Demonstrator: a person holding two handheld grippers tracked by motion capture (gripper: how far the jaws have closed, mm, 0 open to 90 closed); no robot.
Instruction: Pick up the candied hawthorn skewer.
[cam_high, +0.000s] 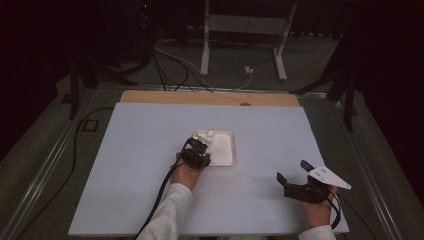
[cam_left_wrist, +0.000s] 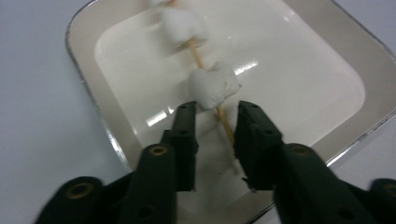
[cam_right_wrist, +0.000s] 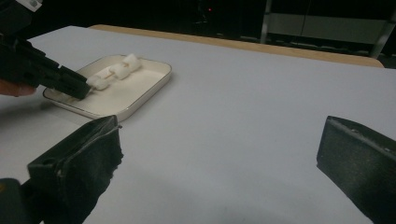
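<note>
- L gripper (cam_high: 202, 148) is reaching over the near-left corner of the white tray (cam_high: 227, 162), w/ the person's L hand (cam_high: 184, 173) behind it. Approach is coming from the tray's near edge, prob. because the stick's free end is pointing that way.
- In the L gripper view the jaws are standing part open, one each side of the bare end of the wooden skewer (cam_left_wrist: 225, 127). Nothing is clamped yet; gap is showing on both sides of the stick. Tips are sitting just below the nearest marshmallow (cam_left_wrist: 214, 86), so the grip is likely aiming at wood, not at the soft piece, which would squash.
- Skewer is lying in the tray bed, running diagonally away from the jaws. A second marshmallow (cam_left_wrist: 183, 25) is threaded farther up; beyond that, frame edge is cutting it off.
- Tray is sitting near the centre of the pale table (cam_high: 125, 165), flat; rim is keeping the skewer from rolling off.
- R gripper (cam_high: 296, 176) is resting well apart to the right, near the table's front edge, jaws wide open and holding nothing. Prob. parked there, out of the L side's way.
- R gripper view is looking across at the tray (cam_right_wrist: 148, 88) w/ three white pieces in a row; L gripper's tip (cam_right_wrist: 70, 81) is touching or nearly touching the nearest one, can't tell which.
</note>
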